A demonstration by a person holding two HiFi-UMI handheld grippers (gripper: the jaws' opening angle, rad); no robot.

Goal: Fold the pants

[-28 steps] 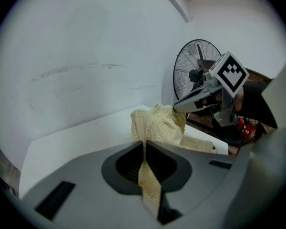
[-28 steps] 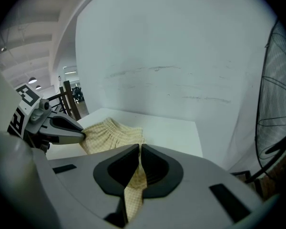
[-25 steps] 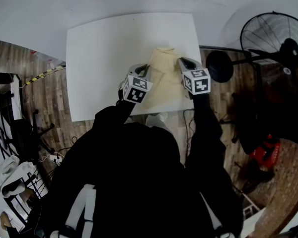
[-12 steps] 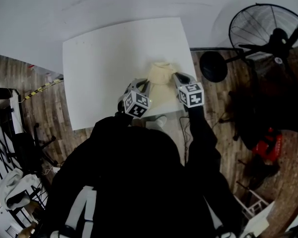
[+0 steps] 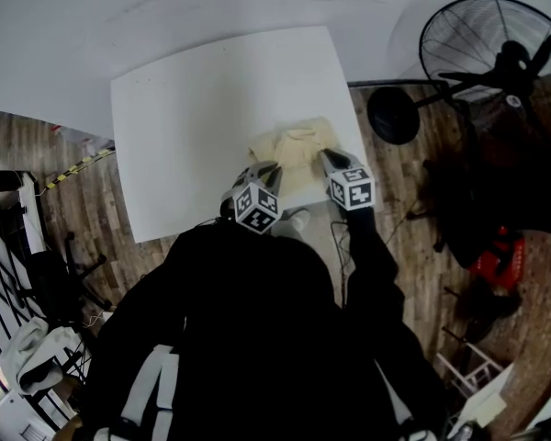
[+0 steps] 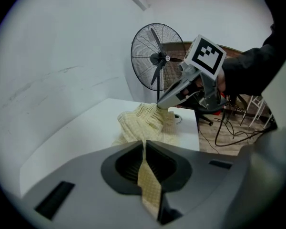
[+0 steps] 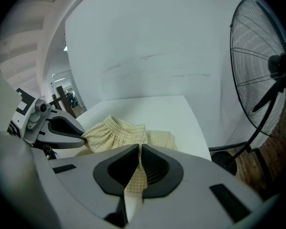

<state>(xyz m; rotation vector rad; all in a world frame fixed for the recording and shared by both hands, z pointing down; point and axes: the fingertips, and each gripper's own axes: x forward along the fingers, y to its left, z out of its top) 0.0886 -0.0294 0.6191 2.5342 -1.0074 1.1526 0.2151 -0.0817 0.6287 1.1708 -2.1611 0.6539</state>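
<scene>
Jaws on both grippers are closed onto cloth: left gripper (image 6: 144, 149) pinches a thin fold of the pale yellow fine-check fabric pants (image 5: 292, 148), right gripper (image 7: 139, 151) pinches a second fold of the same garment

Counts: 2 grippers, 1 pair of pants, 1 table, 1 fan

Each gripper is smooth grey plastic with dark ribbed recesses at the jaws and carries one black-and-white marker cube (image 5: 257, 208)

Pants are a loose bunched heap on the near right corner of the white flat rectangular table (image 5: 193, 99), close to its right edge. Crinkled gathered elastic waistband shows on top of the heap. A narrow strip of cloth runs from each jaw pair to the heap

Grippers sit side by side, near each other, tips at the heap's near side

Black pedestal fan with a round wire cage (image 5: 482, 39) stands on the brown wood-plank floor (image 5: 64, 191) right of the table, its round base just beside the table's right edge
</scene>
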